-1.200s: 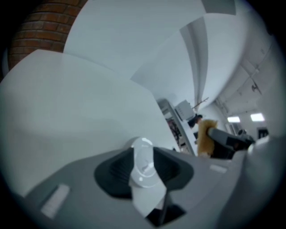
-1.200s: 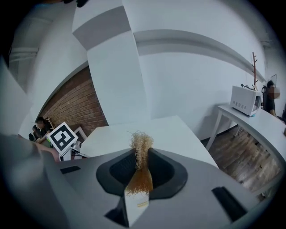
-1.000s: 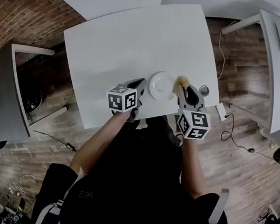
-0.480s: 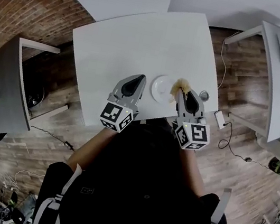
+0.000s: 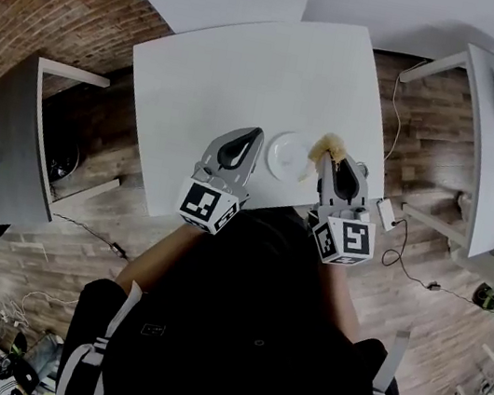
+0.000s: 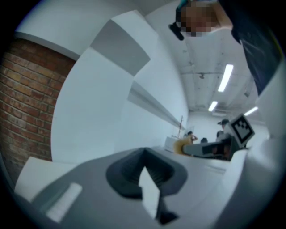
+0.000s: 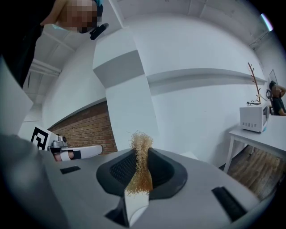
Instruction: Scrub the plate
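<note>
Since the left gripper (image 5: 257,135) rose, its jaws have closed.

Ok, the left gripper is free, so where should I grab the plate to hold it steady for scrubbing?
Probably the left rim. The plate lies flat on the table, so only its edge offers a pinch. Come in low from the left, where the shut, empty left gripper sits; open it first. The scrubber in the right gripper occupies the right side.
</note>
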Motion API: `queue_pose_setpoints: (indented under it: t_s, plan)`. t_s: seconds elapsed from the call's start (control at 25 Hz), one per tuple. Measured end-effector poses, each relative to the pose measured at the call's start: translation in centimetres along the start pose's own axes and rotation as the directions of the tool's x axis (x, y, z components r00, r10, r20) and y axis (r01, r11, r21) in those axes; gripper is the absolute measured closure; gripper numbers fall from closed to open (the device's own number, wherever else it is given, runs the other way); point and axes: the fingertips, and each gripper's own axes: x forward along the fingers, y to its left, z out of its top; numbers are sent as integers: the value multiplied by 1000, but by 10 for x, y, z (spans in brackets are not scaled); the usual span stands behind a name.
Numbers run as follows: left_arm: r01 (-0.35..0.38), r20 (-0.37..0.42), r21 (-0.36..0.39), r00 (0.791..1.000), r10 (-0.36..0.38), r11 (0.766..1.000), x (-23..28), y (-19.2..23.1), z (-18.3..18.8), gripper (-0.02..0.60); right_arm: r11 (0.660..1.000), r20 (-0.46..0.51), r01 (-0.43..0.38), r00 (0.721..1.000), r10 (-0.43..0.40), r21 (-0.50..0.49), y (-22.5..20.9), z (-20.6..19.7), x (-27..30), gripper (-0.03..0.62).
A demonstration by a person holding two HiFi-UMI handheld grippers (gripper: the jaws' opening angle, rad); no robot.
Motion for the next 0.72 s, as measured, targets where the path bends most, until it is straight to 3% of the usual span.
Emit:
queue_pose_setpoints:
  t_s: [0.72]
  plan:
    - [-14,6,-5,1000,14,1000,-4,8,4,580,1000,25,0,1000,0,-14,3,13,2,530]
